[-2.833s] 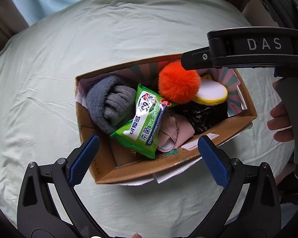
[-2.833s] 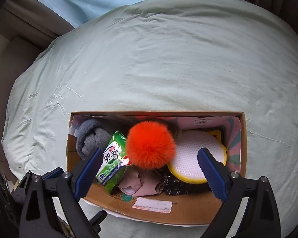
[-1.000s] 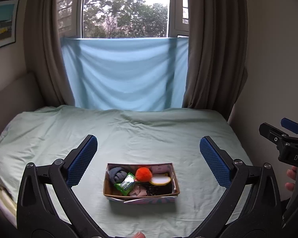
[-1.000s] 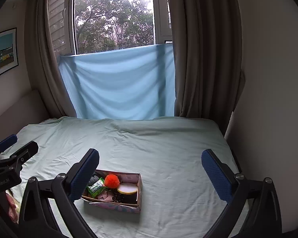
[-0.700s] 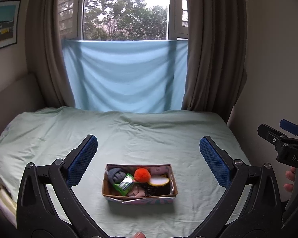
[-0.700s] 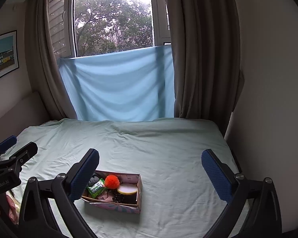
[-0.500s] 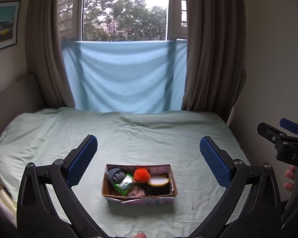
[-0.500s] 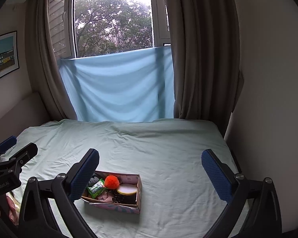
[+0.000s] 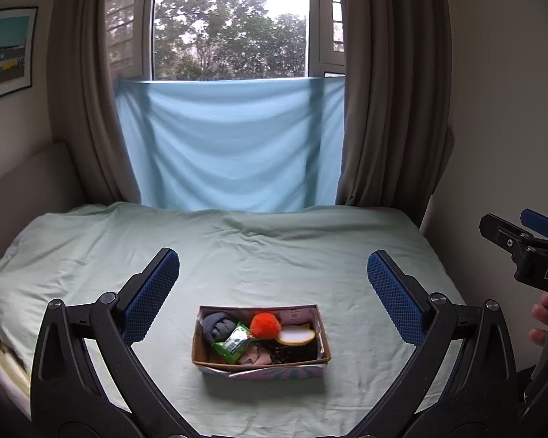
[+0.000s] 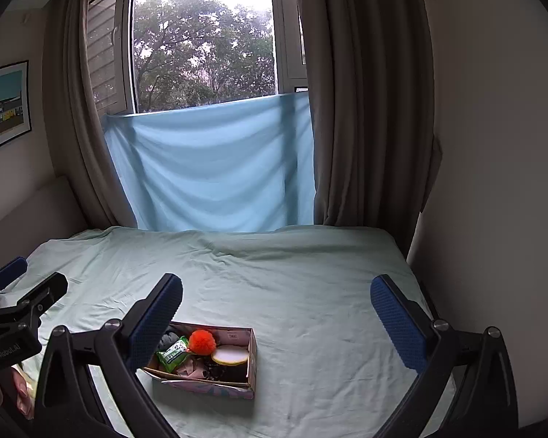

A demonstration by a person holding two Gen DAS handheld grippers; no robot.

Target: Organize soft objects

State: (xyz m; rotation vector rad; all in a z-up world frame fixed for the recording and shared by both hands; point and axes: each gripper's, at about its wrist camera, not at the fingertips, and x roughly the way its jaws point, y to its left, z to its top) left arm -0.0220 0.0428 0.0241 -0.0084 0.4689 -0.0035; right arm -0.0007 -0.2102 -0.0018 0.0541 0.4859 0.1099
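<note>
A cardboard box (image 9: 261,369) sits on the pale green bed. It holds an orange pompom (image 9: 265,325), a grey rolled cloth (image 9: 217,324), a green wipes pack (image 9: 233,342), a yellow-rimmed white pad (image 9: 296,335), a pink cloth and a dark item. The box also shows in the right wrist view (image 10: 208,383), with the pompom (image 10: 202,341) on top. My left gripper (image 9: 273,301) is open and empty, held well back from the box. My right gripper (image 10: 277,319) is open and empty, also far back, to the box's right.
The green bed sheet (image 9: 274,252) spreads around the box. A blue cloth (image 9: 230,146) hangs below the window between brown curtains. A wall (image 10: 493,182) runs along the bed's right side. A framed picture (image 9: 3,51) hangs at left.
Both grippers have pulled far back and up from just over the box, so the whole bed and window show. In the last second they barely move.
</note>
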